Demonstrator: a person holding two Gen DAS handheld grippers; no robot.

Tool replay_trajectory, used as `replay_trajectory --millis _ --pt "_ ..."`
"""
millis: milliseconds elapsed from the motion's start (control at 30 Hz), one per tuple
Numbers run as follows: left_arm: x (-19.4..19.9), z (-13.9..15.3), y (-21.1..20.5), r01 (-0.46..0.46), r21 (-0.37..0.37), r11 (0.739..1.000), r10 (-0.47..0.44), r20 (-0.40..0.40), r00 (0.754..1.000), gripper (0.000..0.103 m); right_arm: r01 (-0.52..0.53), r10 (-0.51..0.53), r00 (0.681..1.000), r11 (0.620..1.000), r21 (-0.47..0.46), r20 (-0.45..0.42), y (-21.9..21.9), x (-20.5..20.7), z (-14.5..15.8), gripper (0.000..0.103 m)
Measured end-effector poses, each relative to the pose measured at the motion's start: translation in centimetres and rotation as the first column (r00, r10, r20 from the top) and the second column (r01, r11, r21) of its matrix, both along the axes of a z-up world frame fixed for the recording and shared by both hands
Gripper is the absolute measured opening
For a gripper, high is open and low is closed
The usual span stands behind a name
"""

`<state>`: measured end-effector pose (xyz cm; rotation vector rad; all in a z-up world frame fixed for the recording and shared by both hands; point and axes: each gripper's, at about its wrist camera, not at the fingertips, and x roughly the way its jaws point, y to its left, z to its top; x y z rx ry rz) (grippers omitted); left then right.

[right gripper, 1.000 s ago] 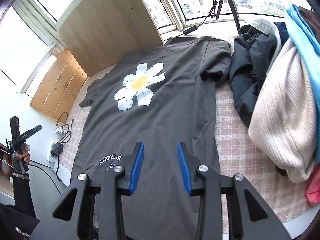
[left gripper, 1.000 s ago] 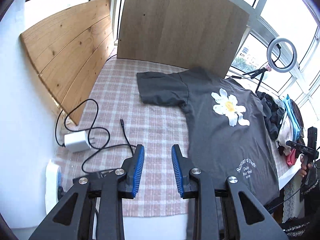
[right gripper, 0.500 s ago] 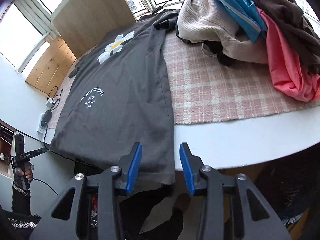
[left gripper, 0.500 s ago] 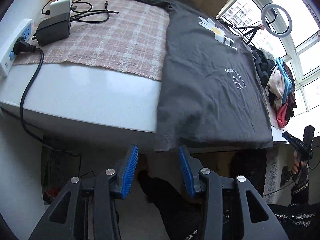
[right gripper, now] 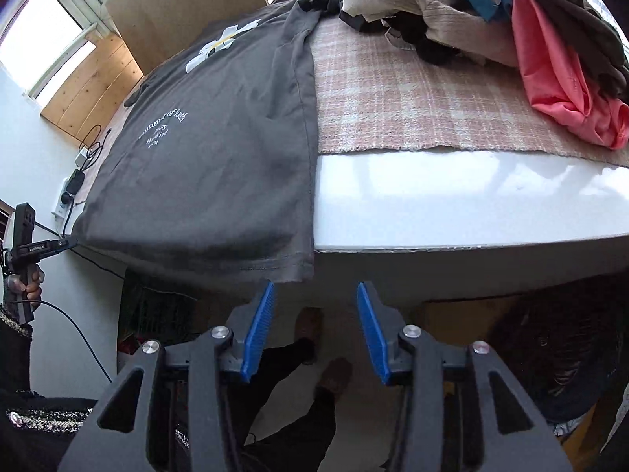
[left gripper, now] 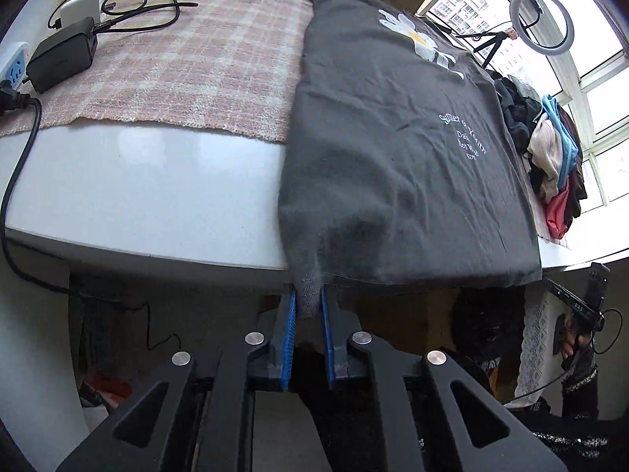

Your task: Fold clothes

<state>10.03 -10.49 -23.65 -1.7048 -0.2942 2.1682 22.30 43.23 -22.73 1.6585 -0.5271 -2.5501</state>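
Half a second on, the left gripper [left gripper: 308,301] has pinched the T-shirt [left gripper: 393,126] by its hem corner hanging over the table [left gripper: 137,181] edge. Nearby, the right gripper [right gripper: 313,295] waits spread just below the other hem corner, apparently not touching. Farther back the shirt lies flat on the checked cloth [right gripper: 393,98], beside a pile of clothes [right gripper: 511,19].

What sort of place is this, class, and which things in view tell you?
Probably a home sunroom or enclosed balcony used for filming: large windows, a ring light on a tripod, and a clothes pile on the table.
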Motion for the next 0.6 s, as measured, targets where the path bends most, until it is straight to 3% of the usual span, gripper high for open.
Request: replay_trajectory --millis 133,400,433,467,500,533,600 --pt "-0.2 0.3 0.4 0.012 -0.021 1.0 -0.012 0.003 1.0 0.009 0.006 -0.006 1.0 0.998 -0.06 -0.013 0.3 -0.5 -1.0 0.043" --pt "-0.1 0.7 0.6 0.019 -0.037 0.999 -0.019 0.001 1.0 0.009 -0.059 0.057 0.998 0.994 -0.088 -0.028 -0.6 -1.3 -0.7 0.042" --pt "0.0 0.8 0.5 0.02 -0.037 0.999 -0.02 0.002 1.0 0.014 -0.074 0.072 0.997 0.994 -0.08 -0.03 -0.8 -1.4 -0.7 0.032" --pt "0.1 0.9 0.4 0.016 -0.04 0.999 -0.016 -0.001 1.0 0.018 -0.085 0.083 0.996 0.994 -0.071 -0.03 -1.1 -1.6 -0.6 0.015" --pt "0.3 1.1 0.2 0.011 -0.04 0.999 -0.011 -0.005 1.0 0.026 -0.092 0.09 0.996 0.994 -0.06 -0.026 -1.3 -1.7 -0.6 0.007" --pt "0.5 1.3 -0.1 0.007 -0.03 1.0 -0.007 -0.013 1.0 0.032 -0.096 0.095 0.995 0.994 -0.05 -0.022 -1.4 -1.8 -0.5 0.006" --pt "0.7 1.7 -0.7 -0.003 -0.011 1.0 0.003 -0.026 1.0 0.034 -0.093 0.092 0.995 0.994 -0.049 -0.026 -1.2 -1.8 -0.1 0.005"
